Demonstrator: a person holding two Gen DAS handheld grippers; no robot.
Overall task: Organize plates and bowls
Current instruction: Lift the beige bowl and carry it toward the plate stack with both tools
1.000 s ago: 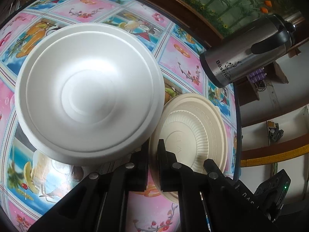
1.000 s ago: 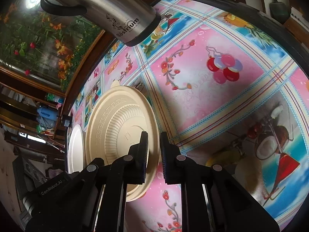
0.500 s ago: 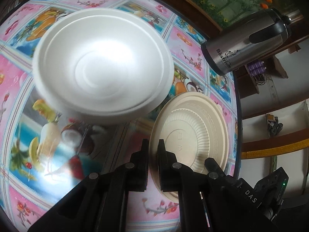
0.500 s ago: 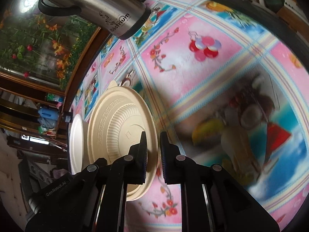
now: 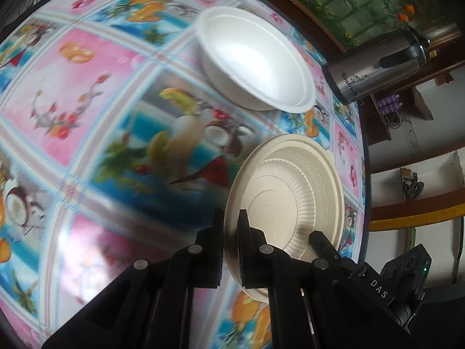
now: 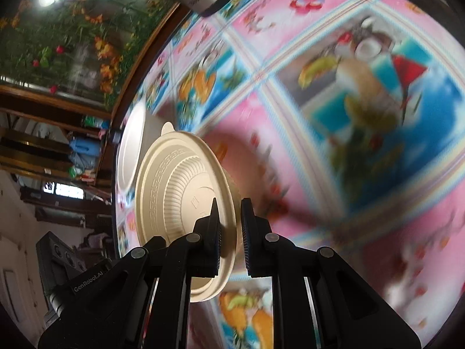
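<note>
Both grippers lifted the tan plate (image 5: pixel 293 200) off the counter (image 5: pixel 87 133), away from the white bowl (image 5: pixel 258 61). My left gripper (image 5: pixel 231 226) and right gripper (image 6: pixel 229 224) pinch its rim; uneven pulling could bend it.

The bench (image 5: pixel 96 93) is covered by a cloth printed with pink and blue fruit and flower squares. A white bowl (image 5: pixel 258 64) and a steel flask (image 5: pixel 375 67) are carried on it.

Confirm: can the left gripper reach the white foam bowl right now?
Probably not yet: the left gripper is shut on the rim of the beige ribbed plate. The white foam bowl itself sits uncovered on the tablecloth, apart from the plate.
</note>
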